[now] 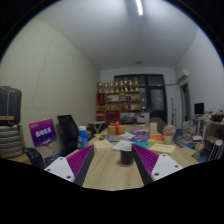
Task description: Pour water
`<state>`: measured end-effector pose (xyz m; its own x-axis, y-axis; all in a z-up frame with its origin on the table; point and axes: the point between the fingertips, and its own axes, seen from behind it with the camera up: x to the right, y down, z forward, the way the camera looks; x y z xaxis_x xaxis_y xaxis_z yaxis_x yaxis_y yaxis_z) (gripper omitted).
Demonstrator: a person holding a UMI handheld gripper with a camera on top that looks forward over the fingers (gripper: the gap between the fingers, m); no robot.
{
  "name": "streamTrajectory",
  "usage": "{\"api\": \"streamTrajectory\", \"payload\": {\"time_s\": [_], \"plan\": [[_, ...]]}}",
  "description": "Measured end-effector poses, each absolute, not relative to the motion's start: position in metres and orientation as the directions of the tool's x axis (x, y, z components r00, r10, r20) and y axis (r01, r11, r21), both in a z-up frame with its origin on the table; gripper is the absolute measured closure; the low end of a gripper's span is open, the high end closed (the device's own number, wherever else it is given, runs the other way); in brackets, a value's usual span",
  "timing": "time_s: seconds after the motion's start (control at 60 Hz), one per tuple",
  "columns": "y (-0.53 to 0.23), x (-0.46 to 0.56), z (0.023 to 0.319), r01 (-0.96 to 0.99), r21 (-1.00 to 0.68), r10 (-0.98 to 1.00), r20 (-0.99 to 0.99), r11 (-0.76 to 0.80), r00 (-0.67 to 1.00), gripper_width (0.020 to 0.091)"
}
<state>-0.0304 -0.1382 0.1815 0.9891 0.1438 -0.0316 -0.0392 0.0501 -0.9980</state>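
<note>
A small dark cup (125, 155) stands upright on the pale wooden table (108, 172), just ahead of my fingers and slightly right of the middle between them. My gripper (113, 166) is open, its purple pads (80, 161) spread wide at either side with bare tabletop between them. Nothing is held. I cannot see whether the cup holds water.
Beyond the cup the table carries a clutter of colourful boxes and items (135, 132). A monitor with a purple screen (43, 131) and a chair (68, 130) stand at the left. Shelves (122, 98) line the far wall.
</note>
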Motion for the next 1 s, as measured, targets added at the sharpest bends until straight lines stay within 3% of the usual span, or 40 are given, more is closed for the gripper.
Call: {"api": "streamTrajectory", "payload": {"time_s": [0.117,0.333,0.7,0.833,0.95,1.0], "plan": [[-0.095,-0.108,0.190,-0.016,-0.998,0.229,-0.003,0.057,0.973,0.0278],[-0.004,-0.207,0.161,0.023,-1.000,0.242,0.026,0.017,0.970,0.0290],[0.106,-0.224,0.131,0.042,-0.998,0.028,0.041,-0.037,0.999,0.0290],[0.136,-0.240,0.109,0.003,-0.995,0.051,-0.002,-0.097,0.999,0.0276],[0.155,-0.250,0.088,0.002,-0.990,0.063,-0.007,-0.138,0.998,0.0345],[0.163,-0.246,0.076,0.011,-0.987,0.040,0.005,-0.158,0.999,0.0472]]}}
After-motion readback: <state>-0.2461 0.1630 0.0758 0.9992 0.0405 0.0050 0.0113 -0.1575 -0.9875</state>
